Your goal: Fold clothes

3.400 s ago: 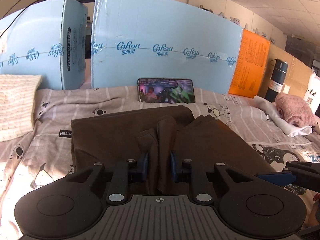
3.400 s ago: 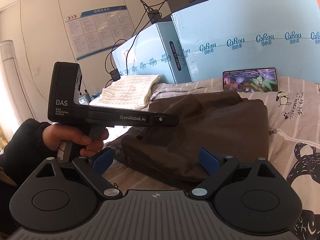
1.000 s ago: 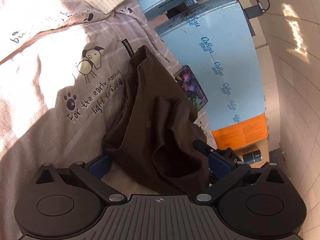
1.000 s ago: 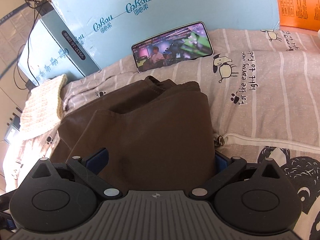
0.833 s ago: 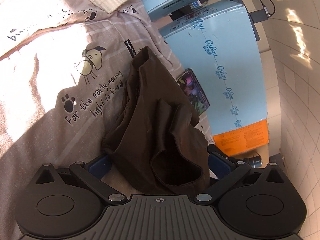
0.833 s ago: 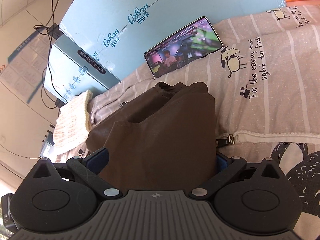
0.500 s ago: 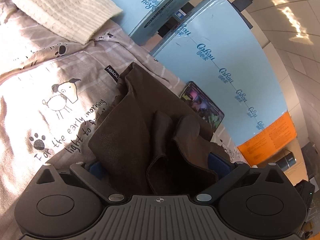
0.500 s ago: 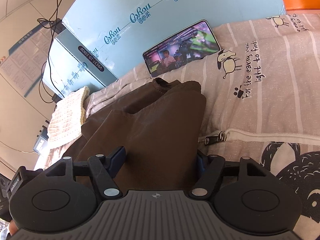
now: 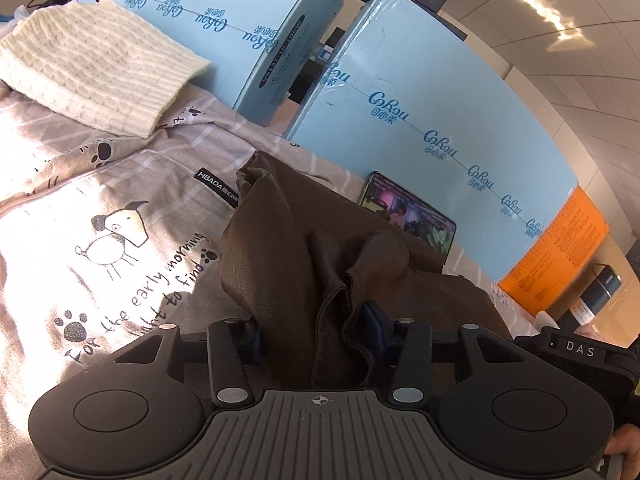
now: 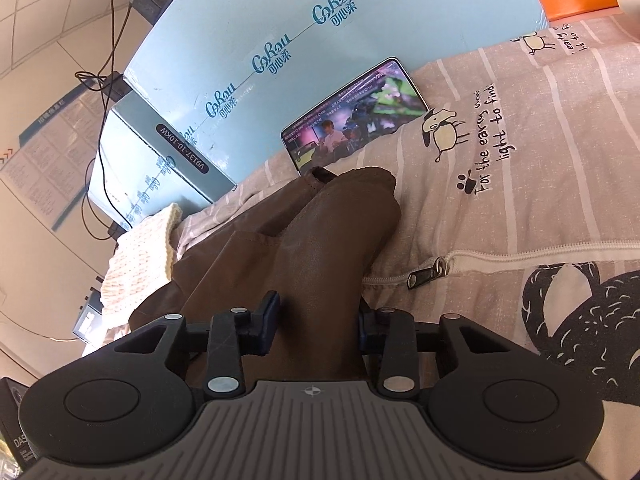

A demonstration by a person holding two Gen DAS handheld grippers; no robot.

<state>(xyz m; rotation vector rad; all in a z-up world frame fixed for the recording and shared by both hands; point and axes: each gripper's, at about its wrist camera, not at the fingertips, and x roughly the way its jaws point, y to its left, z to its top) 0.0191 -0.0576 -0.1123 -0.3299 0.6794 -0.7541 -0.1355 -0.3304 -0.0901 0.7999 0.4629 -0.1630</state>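
"CoRou" on blue box [image 9: 420, 120]; "HBADA" on tag [image 9: 216, 189]; "DAS" on handle [image 9: 576, 350].

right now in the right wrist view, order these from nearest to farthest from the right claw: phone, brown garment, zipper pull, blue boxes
1. brown garment, between the right claw's pads, which have just been closing.
2. zipper pull, just right of it on the bedding.
3. phone, beyond the garment, leaning on the boxes.
4. blue boxes, at the back.

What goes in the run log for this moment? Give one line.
left claw: closing on brown garment | right claw: closing on it | bedsheet: underneath
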